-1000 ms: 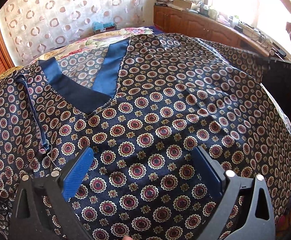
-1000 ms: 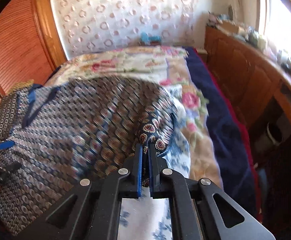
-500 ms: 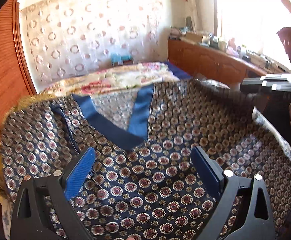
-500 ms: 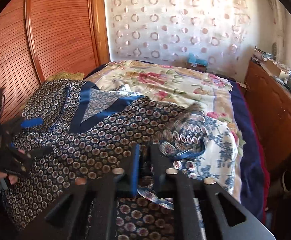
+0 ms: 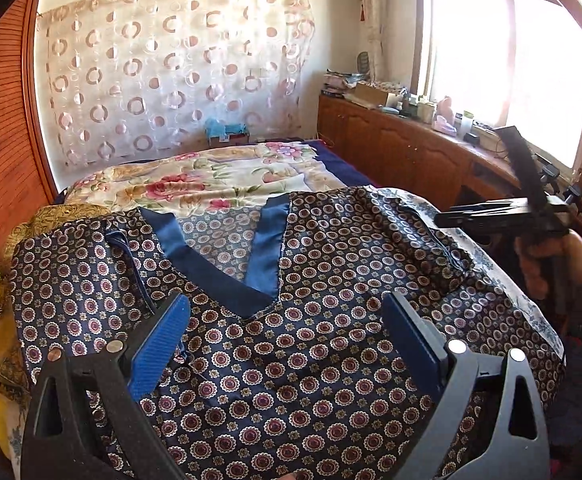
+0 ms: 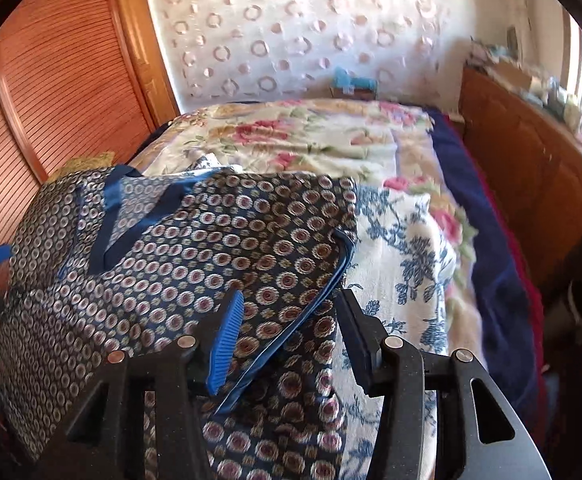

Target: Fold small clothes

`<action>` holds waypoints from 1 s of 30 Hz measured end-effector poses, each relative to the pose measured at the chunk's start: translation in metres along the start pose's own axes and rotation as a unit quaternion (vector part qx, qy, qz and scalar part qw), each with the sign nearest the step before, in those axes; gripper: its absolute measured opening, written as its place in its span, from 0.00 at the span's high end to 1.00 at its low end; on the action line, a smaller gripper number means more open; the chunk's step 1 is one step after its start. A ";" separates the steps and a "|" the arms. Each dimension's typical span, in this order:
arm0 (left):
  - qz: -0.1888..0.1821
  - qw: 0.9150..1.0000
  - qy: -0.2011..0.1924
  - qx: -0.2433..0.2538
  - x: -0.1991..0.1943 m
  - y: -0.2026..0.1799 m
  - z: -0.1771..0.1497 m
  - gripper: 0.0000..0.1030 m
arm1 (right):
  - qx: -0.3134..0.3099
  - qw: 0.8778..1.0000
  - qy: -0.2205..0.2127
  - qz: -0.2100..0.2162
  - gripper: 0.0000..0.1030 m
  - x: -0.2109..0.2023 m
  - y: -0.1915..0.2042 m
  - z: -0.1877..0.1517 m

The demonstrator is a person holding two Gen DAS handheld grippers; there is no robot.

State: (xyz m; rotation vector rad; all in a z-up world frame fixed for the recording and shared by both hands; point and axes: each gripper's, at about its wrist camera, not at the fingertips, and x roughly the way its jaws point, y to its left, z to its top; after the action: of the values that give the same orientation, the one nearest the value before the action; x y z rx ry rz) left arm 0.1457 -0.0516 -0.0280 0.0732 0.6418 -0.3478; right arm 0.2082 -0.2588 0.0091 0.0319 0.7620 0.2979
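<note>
Both tongs (image 5: pixel 287 336) (image 6: pixel 291 332) open — patterned top (image 5: pixel 331 280) beneath, unheld

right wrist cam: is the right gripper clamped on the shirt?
No. The right gripper stands open, its pads clear of the folded sleeve lying between them.

Glossy, silky cloth garment (image 5: pixel 291 360) — ribbed wooden wardrobe (image 6: pixel 63 80) — matt plastic tongs (image 6: pixel 291 336).

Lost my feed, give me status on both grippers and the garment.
Left gripper open, empty. Right gripper jaws just opening, sleeve released. Navy medallion-print V-neck top flat on floral bedspread, right sleeve folded in. Nothing obstructing.
</note>
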 end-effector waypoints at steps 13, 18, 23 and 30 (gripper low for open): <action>0.028 0.999 -0.015 -0.010 -0.016 0.025 -0.002 0.05 | 0.008 0.999 0.025 -0.042 0.93 0.078 0.018 0.055; 0.057 0.998 -0.015 -0.024 -0.016 0.044 -0.009 0.05 | -0.004 1.000 0.015 -0.017 0.96 0.083 0.028 0.060; 0.073 0.996 -0.007 -0.044 -0.013 0.064 -0.015 0.05 | -0.022 0.999 0.018 0.023 0.96 0.089 0.048 0.060; 0.064 0.996 -0.002 -0.056 -0.015 0.087 -0.017 0.05 | -0.045 0.999 0.001 0.029 0.57 0.082 0.067 0.060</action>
State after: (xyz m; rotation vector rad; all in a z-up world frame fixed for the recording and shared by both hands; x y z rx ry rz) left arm 0.1546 0.0377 -0.0359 0.0058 0.6481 -0.1884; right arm 0.2879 -0.1670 0.0066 -0.0314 0.7507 0.3875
